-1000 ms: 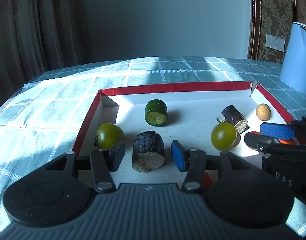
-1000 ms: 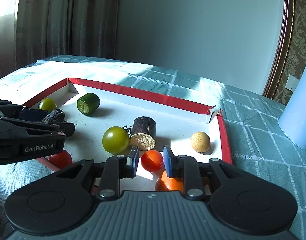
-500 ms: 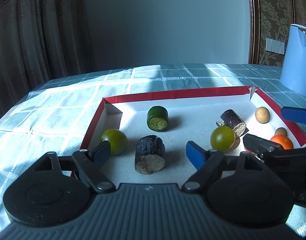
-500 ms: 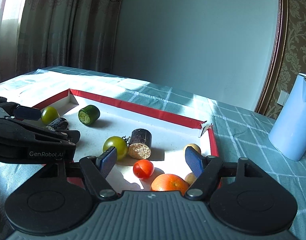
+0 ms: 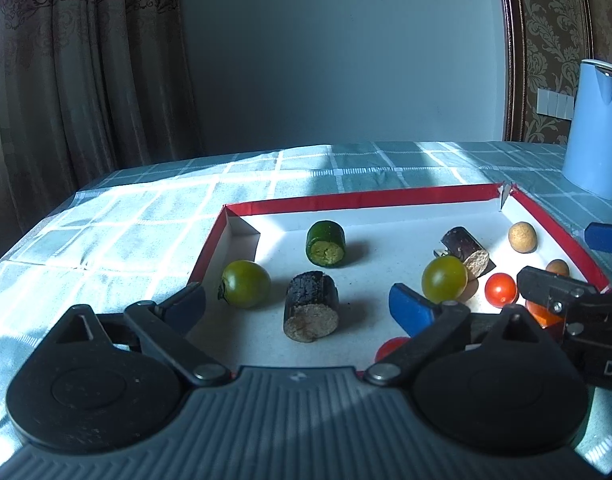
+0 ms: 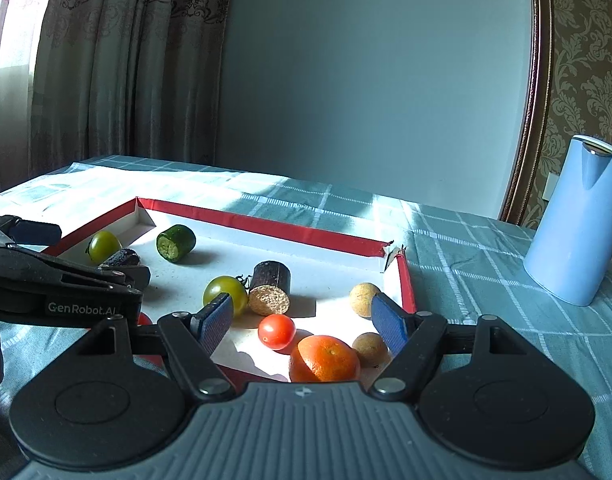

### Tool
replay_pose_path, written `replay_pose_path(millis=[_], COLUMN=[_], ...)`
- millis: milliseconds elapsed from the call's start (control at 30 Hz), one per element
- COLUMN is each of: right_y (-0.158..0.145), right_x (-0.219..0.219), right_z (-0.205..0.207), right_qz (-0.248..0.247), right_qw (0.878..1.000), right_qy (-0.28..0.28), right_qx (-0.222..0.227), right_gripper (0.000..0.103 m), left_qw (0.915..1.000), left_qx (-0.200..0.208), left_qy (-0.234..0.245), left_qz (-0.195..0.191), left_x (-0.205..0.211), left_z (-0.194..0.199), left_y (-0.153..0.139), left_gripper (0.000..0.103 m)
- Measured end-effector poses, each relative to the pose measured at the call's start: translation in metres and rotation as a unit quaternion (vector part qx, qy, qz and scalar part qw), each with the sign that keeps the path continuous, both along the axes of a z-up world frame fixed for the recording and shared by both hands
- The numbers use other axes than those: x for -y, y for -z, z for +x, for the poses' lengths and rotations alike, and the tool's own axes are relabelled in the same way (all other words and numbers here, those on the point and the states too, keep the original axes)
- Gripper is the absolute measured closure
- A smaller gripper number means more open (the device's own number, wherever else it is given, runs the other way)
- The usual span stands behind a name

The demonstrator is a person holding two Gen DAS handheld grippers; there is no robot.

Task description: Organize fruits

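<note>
Left tongs (image 5: pixel 297 304) spread wide, jaws just opened further, pinching nothing: dark sugarcane stub (image 5: pixel 310 306) lies between them in the red-rimmed white tray (image 5: pixel 358 199), long axis toward camera. Right tongs (image 6: pixel 303 318) spread, just opened, empty; small red tomato (image 6: pixel 276 331) just ahead, nearer this hand.

A home room: heavy patterned curtains (image 5: pixel 85 60), damask wallpaper (image 6: pixel 582 60), checked tablecloth (image 5: pixel 145 232), blue kettle (image 6: pixel 574 220).

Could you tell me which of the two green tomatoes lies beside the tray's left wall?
The green tomato with the dark calyx; the other green tomato touches a dark cut piece.
</note>
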State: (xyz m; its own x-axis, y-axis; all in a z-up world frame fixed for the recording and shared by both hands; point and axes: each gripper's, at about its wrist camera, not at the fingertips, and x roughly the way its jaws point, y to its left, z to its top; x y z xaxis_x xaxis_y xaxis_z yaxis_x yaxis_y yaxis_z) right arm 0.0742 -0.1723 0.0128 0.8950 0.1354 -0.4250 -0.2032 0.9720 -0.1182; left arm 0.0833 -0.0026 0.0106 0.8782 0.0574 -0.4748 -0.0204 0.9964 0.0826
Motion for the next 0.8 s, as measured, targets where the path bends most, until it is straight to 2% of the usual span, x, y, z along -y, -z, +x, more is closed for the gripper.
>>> replay_pose_path(millis=[133, 233, 333, 500, 800], right_y=[-0.004, -0.006, -0.007, -0.004, 0.002], right_x=[0.008, 0.013, 0.017, 0.014, 0.012], right_z=[-0.009, -0.014, -0.018, -0.021, -0.027], right_qz=[0.034, 0.057, 0.074, 0.077, 0.092], right_qw=[0.999, 0.998, 0.997, 0.996, 0.994], right_qy=[0.006, 0.016, 0.024, 0.027, 0.025], right_qx=[-0.008, -0.013, -0.014, -0.026, -0.047], right_gripper=[0.027, 0.021, 0.021, 0.021, 0.021], left_qw=[1.0000, 0.9998, 0.9997, 0.9994, 0.9993], left_qx=[0.006, 0.008, 0.007, 0.006, 0.015], left_qy=[-0.003, -0.003, 0.000, 0.002, -0.009], left_qz=[-0.005, -0.016, -0.022, -0.035, -0.034], left_x=[-0.001, -0.003, -0.004, -0.005, -0.006], left_z=[-0.014, -0.028, -0.040, -0.050, -0.057], left_y=[-0.003, -0.005, -0.005, -0.006, -0.007], left_gripper=[0.000, 0.000, 0.000, 0.000, 0.000])
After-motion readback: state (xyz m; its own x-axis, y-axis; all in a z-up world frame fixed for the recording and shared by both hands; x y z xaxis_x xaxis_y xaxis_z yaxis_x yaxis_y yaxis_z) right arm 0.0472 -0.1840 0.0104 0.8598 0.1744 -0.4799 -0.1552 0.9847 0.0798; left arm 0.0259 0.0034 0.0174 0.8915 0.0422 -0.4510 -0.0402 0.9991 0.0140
